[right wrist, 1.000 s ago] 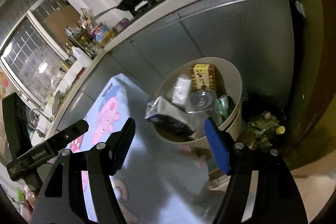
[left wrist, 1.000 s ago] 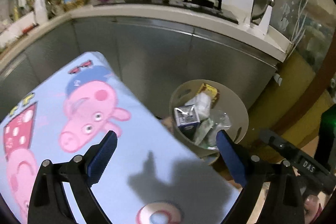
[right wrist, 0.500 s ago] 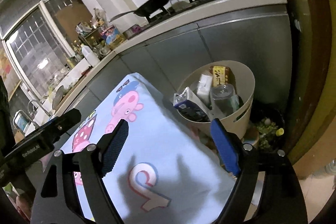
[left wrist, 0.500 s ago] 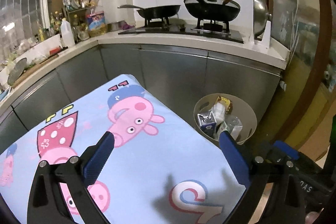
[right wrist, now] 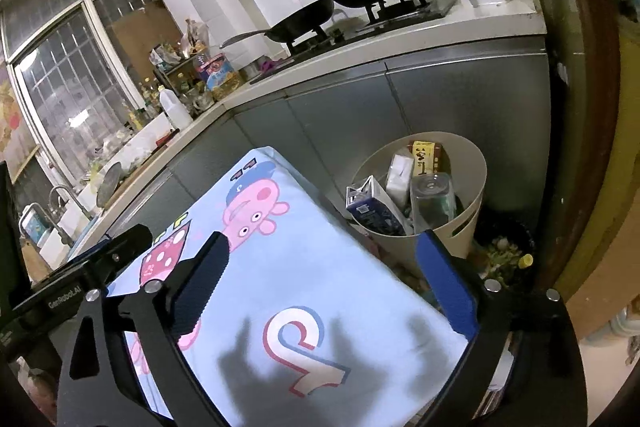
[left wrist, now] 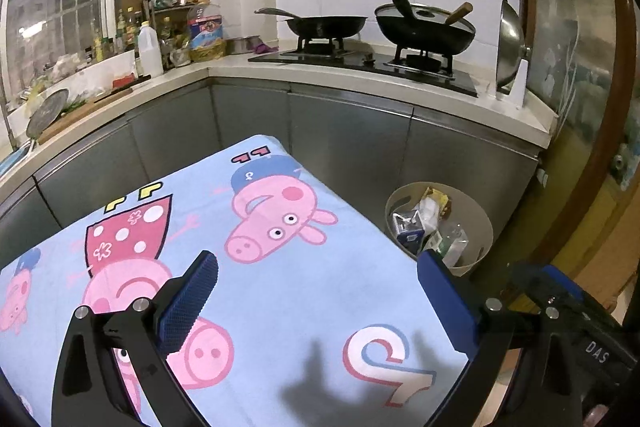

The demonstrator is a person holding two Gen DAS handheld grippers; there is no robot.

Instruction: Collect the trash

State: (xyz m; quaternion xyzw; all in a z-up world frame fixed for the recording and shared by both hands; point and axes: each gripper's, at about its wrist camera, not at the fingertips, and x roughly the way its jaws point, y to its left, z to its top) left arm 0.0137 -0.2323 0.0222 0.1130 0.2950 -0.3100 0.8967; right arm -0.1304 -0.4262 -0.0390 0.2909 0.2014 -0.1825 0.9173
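Trash [right wrist: 404, 187] fills bin [right wrist: 476, 163] beside cloth-covered table [left wrist: 304, 291], possibly touching.

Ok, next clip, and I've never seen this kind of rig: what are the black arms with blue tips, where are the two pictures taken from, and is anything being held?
There is no robot here. A person carries a two-finger gripper in each hand, and a fisheye camera on each looks forward along its fingers. One picture is from the left gripper, the other from the right gripper. The blue tips are the finger pads. Both grippers are wide open with nothing between the pads. Below them is a table covered by a light blue cartoon-pig cloth, with no loose items visible on it. Beside the table, against the grey kitchen cabinets, stands a beige bin already holding trash: a blue carton, a clear bottle and a yellow box.
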